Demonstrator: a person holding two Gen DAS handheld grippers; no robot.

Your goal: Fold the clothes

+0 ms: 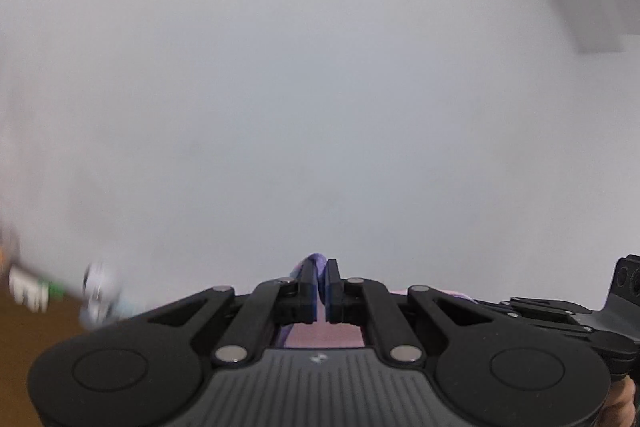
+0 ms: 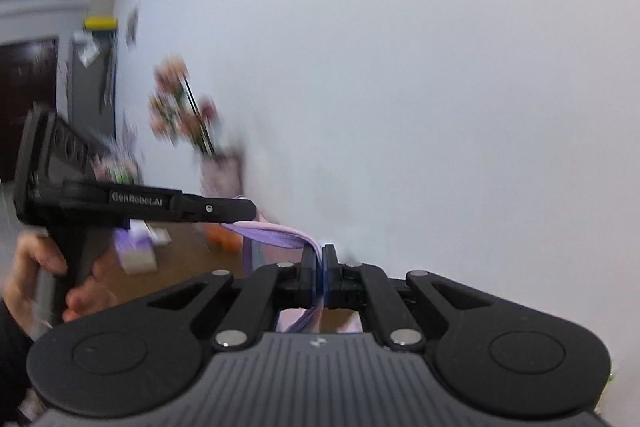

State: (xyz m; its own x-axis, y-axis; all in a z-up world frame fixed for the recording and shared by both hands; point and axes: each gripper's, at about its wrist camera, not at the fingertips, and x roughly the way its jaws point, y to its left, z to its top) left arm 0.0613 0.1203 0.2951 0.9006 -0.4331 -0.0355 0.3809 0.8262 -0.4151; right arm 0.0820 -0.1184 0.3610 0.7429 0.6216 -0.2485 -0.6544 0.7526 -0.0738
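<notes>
My left gripper point(image 1: 321, 273) is shut on a lilac and pink garment point(image 1: 316, 334); its purple hem sticks out above the fingertips and pink cloth hangs below. My right gripper point(image 2: 320, 259) is shut on the same garment's purple hem point(image 2: 272, 233), which stretches left to the left gripper point(image 2: 248, 211), seen from the side in the right wrist view. Both grippers are raised and face a white wall. Most of the garment hangs out of sight below.
A white wall point(image 1: 320, 87) fills both views. A brown table point(image 2: 188, 263) carries a vase of pink flowers point(image 2: 180, 111), a lilac box point(image 2: 134, 247) and orange items point(image 2: 222, 239). A dark door point(image 2: 24, 99) is at far left. The person's hand point(image 2: 44, 259) holds the left handle.
</notes>
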